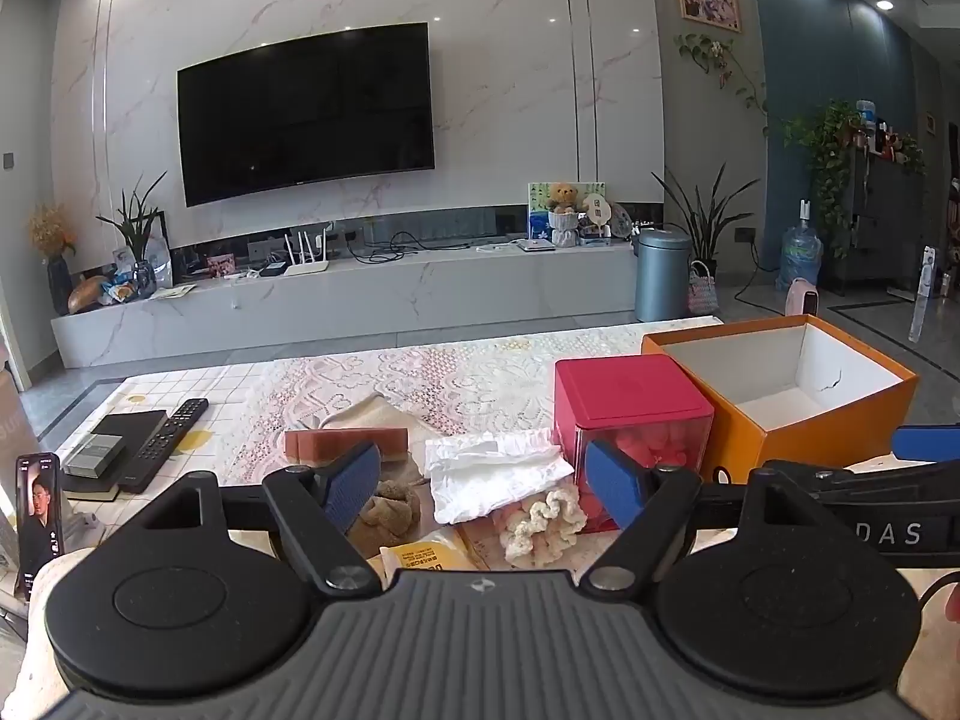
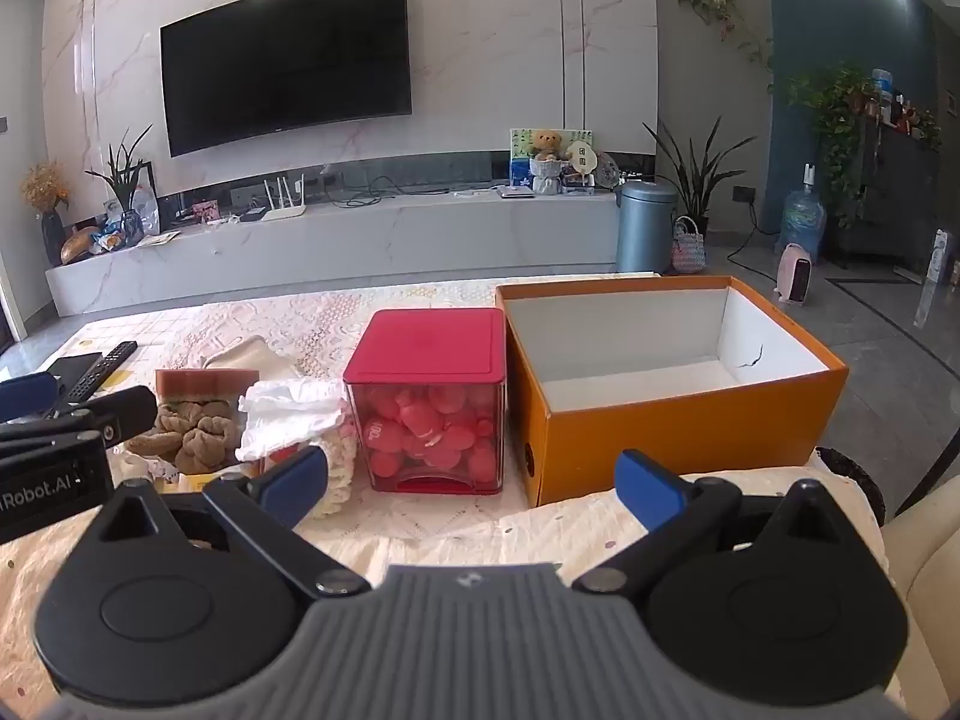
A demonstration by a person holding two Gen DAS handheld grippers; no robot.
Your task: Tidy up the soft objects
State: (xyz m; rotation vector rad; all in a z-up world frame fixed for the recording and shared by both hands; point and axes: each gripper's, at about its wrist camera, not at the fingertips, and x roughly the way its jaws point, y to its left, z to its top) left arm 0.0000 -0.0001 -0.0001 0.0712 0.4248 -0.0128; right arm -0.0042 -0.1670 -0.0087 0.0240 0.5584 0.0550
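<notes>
Both grippers are spread wide with nothing in them, hovering at the near edge of the table (image 2: 420, 312). Left gripper (image 1: 486, 483) sits over the soft pile: a cream scrunchie (image 1: 543, 519), a brown scrunchie (image 1: 387, 510), a white crumpled cloth (image 1: 492, 468), and a pinkish sponge (image 1: 345, 441) just behind. Right gripper (image 2: 474, 477) faces the red-lidded box (image 2: 435, 402) and the open orange box (image 2: 660, 372) just beside it. TV (image 2: 288, 60) on the far wall.
</notes>
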